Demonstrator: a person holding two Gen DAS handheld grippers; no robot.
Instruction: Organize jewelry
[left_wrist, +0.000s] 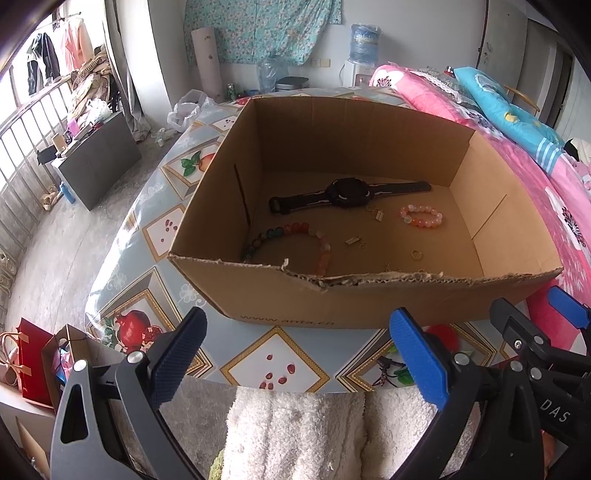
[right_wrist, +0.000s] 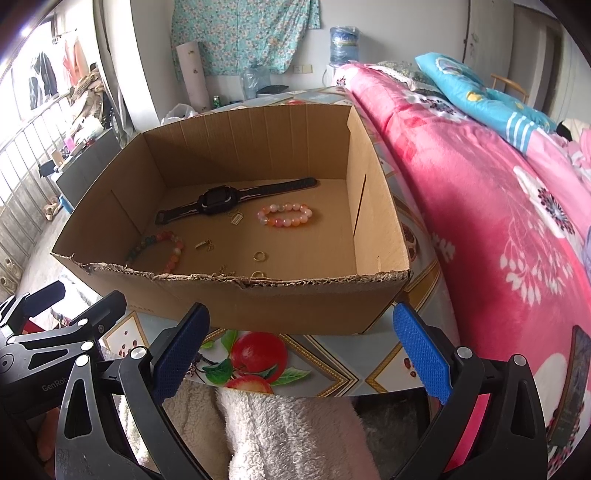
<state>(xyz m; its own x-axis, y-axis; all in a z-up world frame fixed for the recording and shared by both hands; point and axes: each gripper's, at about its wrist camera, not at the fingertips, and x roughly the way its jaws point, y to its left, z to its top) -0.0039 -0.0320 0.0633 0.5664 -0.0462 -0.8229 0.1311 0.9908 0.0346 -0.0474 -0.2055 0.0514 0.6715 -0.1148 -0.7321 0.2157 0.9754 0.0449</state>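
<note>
Jewelry is seen lying loose on the floor of an open cardboard box (left_wrist: 369, 302), which fills the centre of both frames and rests on a fruit-patterned tablecloth (left_wrist: 277, 365). A black watch (left_wrist: 347, 194) is laid across the middle, with a pink bead bracelet (right_wrist: 285, 215) just below and to its right, a multicoloured bead bracelet (right_wrist: 162, 251) toward the lower left of the box, and a gold ring (right_wrist: 259, 256) and small gold pieces scattered between them. The items appear to have been gathered in the box so that nothing can roll off. The left gripper (left_wrist: 295, 350) and the right gripper (right_wrist: 301, 350) are held low at the bottom of their frames, short of the box's torn near rim, side by side and pointed at it. Both sets of blue-padded fingers are spread wide, and nothing is gripped.
</note>
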